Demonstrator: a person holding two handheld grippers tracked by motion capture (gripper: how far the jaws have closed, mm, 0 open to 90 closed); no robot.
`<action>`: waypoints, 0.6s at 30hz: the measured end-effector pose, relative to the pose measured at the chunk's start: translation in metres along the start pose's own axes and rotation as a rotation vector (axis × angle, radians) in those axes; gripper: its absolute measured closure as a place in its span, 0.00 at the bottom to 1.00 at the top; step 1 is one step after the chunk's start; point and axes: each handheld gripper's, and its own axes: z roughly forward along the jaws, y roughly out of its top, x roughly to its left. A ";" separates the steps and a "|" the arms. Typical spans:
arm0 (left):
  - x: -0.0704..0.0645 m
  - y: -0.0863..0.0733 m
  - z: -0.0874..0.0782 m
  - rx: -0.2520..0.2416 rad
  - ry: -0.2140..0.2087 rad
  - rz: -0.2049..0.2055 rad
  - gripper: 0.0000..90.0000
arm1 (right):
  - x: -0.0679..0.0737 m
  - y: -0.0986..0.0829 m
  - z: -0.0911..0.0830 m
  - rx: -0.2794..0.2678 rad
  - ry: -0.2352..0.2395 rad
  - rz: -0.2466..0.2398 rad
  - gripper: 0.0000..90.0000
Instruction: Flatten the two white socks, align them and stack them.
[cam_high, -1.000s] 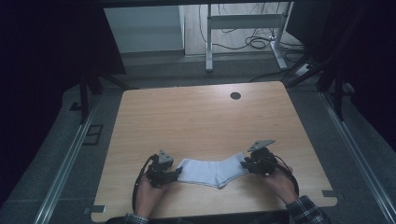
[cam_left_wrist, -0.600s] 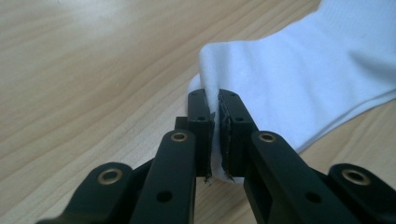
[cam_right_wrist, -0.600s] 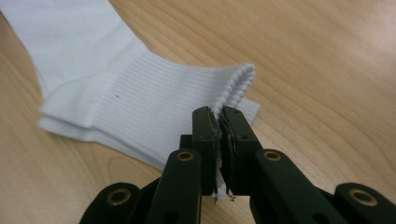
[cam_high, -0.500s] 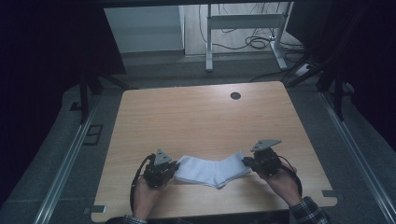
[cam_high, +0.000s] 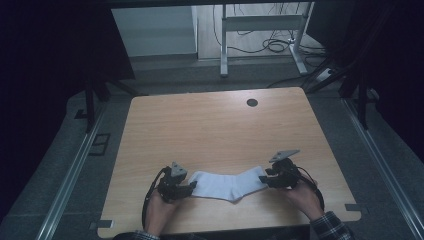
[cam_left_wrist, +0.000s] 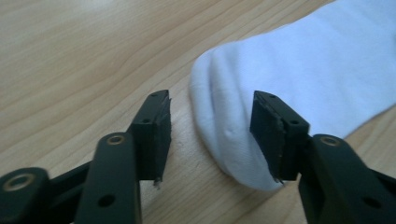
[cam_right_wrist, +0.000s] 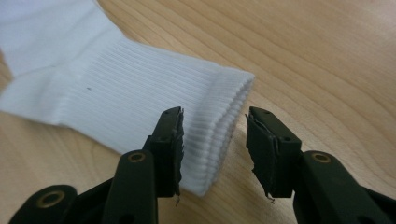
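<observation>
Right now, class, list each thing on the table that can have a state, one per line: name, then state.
white sock: lying flat on the table, unfolded, toe end at the left gripper, ribbed cuff at the right gripper
left gripper: open, fingers astride the toe end, not closed on it
right gripper: open, fingers astride the cuff edge
table: bare wood around the sock

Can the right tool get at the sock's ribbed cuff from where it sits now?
Probably yes. The right tool is open with its jaws either side of the sock at the ribbed cuff, and nothing lies between them on the table.
</observation>
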 end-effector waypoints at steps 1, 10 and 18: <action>0.001 -0.001 0.002 0.005 -0.003 -0.002 0.53 | 0.000 0.000 0.003 0.008 -0.001 0.001 0.61; 0.007 -0.001 0.009 0.001 -0.103 -0.043 0.87 | -0.002 0.000 0.012 0.024 0.064 0.030 0.85; 0.011 0.009 0.002 -0.028 -0.088 -0.035 0.90 | -0.003 0.008 0.005 -0.008 0.052 0.023 0.86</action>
